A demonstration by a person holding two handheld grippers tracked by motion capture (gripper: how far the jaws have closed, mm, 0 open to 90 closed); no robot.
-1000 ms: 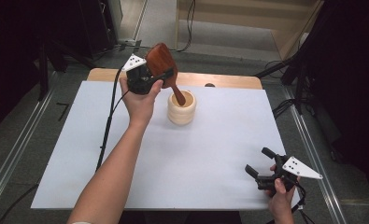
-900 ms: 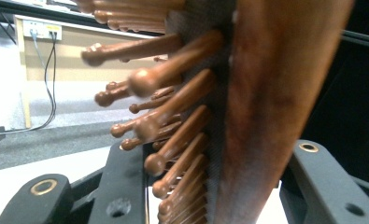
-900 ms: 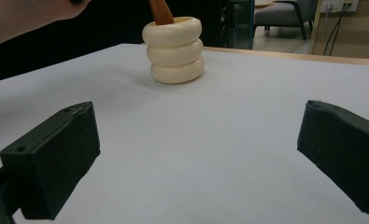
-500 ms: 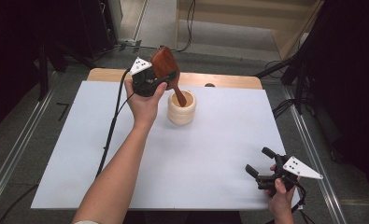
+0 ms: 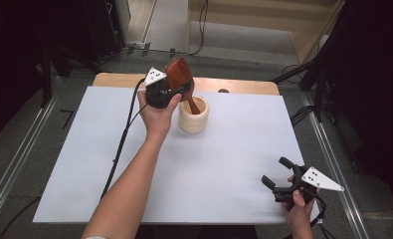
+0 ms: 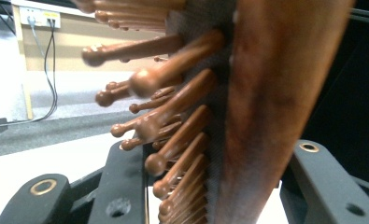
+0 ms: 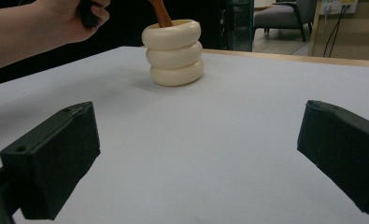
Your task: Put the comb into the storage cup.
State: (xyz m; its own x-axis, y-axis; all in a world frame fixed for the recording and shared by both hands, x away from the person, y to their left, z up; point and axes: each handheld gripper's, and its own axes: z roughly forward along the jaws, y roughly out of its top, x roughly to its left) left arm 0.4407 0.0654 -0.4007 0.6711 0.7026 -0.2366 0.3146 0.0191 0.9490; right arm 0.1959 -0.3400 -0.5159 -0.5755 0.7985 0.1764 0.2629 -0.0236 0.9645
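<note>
A reddish-brown wooden hairbrush (image 5: 180,75) stands tilted with its handle down inside a cream ribbed holder (image 5: 193,115) at the table's far middle. My left gripper (image 5: 176,88) is shut on the brush's head; up close, the bristled head (image 6: 247,107) sits between its black jaws. The holder (image 7: 173,52) also appears in the right gripper view, with the brush handle (image 7: 160,13) poking into it. My right gripper (image 5: 279,175) stays open near the front right corner, nothing between its jaws.
A white sheet (image 5: 224,159) covers the table, with a wooden edge (image 5: 244,85) at the far side. A black cable (image 5: 122,139) trails from the left gripper across the sheet. Dark stands and cables lie on the floor around.
My left gripper has moved down and slightly right with the brush, lowering the handle deeper into the holder. The right gripper has stayed still.
</note>
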